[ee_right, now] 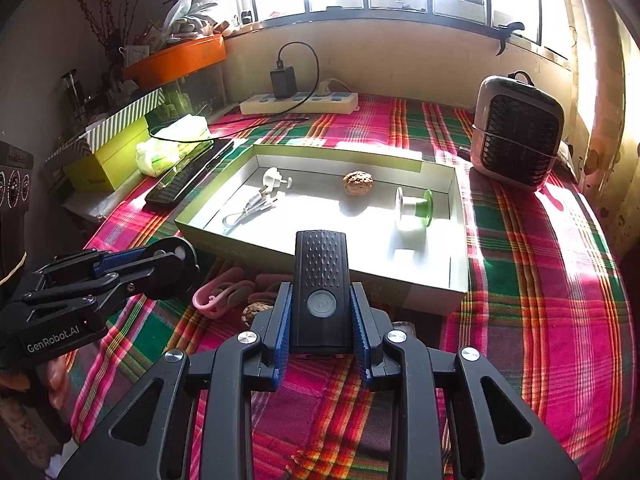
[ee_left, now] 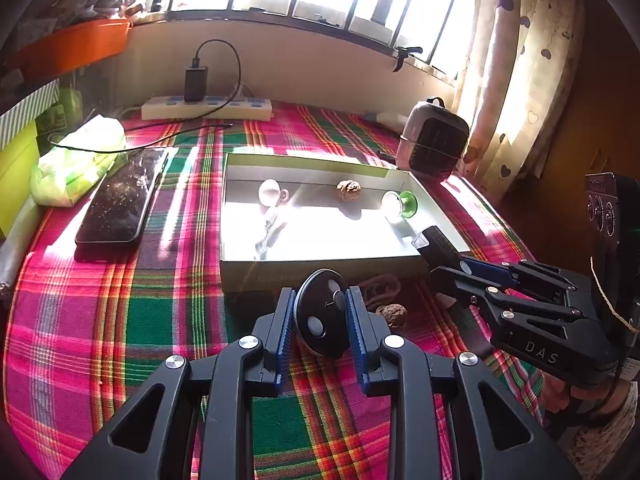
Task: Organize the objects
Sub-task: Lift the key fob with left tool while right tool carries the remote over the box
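**Both grippers loaded, box ahead**

Blue-padded left gripper [ee_left: 320, 322] clamps a black disc [ee_left: 322, 312] on edge; right gripper [ee_right: 322, 320] squeezes a black rectangular light [ee_right: 321, 288] by its sides, lens forward, probably for carrying. At twelve o'clock sits the open box [ee_right: 460, 280], already holding a walnut [ee_right: 357, 183] and spool [ee_right: 414, 206]; likely the drop-off.

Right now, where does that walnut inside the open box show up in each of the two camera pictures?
Left wrist view: the walnut sits just right of centre, near the far wall of the box.
Right wrist view: the walnut is above centre, again by the box's far wall.
Shared landmark: the green and white spool, lying to the walnut's right in both.
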